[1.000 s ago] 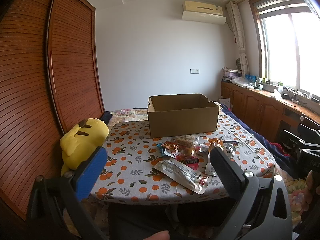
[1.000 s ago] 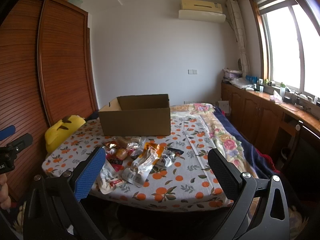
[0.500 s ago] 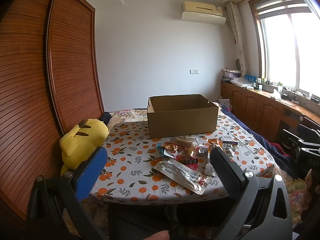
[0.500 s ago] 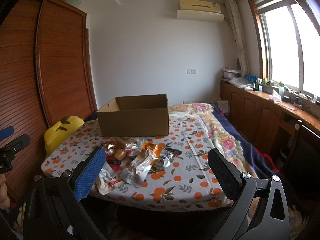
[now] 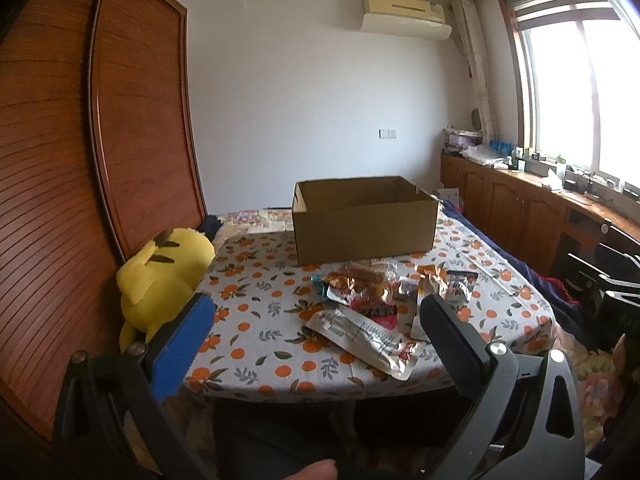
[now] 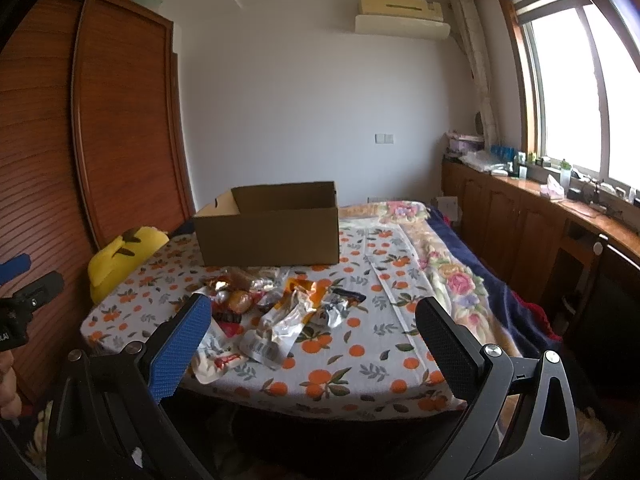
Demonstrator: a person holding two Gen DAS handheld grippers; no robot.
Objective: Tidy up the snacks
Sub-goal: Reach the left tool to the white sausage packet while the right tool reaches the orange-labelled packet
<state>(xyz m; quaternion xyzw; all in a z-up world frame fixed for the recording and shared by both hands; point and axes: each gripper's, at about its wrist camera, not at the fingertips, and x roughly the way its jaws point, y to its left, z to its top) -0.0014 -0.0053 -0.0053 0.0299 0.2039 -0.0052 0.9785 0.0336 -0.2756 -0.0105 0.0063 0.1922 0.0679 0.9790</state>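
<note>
A pile of snack packets [image 5: 384,300] [image 6: 276,312] lies on the table with the orange-print cloth [image 5: 264,312] [image 6: 360,360]. A long silver packet [image 5: 364,336] sits nearest the front edge in the left wrist view. Behind the pile stands an open cardboard box [image 5: 364,220] [image 6: 272,228]; what is inside it is hidden. My left gripper [image 5: 316,320] is open, held short of the table's near edge. My right gripper [image 6: 312,324] is open too, also in front of the table with nothing between its fingers.
A yellow plush toy [image 5: 160,280] [image 6: 120,256] sits at the table's left side against the wooden wardrobe [image 5: 80,200]. A floral blanket [image 6: 460,276] lies to the right. Wooden cabinets [image 6: 520,216] run under the window. The other gripper [image 6: 24,300] shows at the right wrist view's left edge.
Both views have drifted slightly nearer the table and a bit lower. The snacks and box have not moved; both grippers stay open.
</note>
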